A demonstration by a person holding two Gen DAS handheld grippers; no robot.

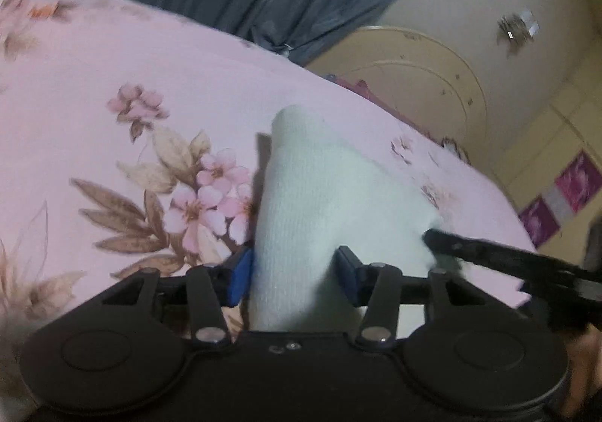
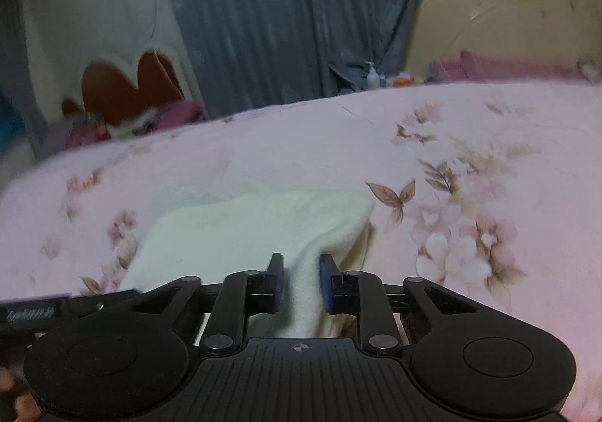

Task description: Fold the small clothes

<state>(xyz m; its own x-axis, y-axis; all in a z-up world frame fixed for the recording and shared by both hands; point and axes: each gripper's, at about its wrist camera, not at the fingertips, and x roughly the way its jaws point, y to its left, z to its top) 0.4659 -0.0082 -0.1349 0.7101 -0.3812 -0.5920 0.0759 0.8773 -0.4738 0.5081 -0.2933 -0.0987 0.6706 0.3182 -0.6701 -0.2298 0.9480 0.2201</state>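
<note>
A small white knitted garment (image 1: 323, 203) lies on the pink floral bedsheet (image 1: 113, 83), its near edge lifted. My left gripper (image 1: 295, 277) has the cloth between its blue pads, jaws fairly wide around a thick bunch. In the left wrist view the right gripper's black finger (image 1: 489, 252) touches the cloth's right corner. In the right wrist view the white garment (image 2: 244, 230) spreads ahead, and my right gripper (image 2: 301, 282) is shut on a pinched fold of it.
The bedsheet (image 2: 489, 158) fills most of both views. A blue curtain (image 2: 282, 8) hangs behind the bed. A cream headboard (image 1: 414, 83) stands at the right. Bottles (image 2: 372, 77) and pink cloth sit beyond the bed's far edge.
</note>
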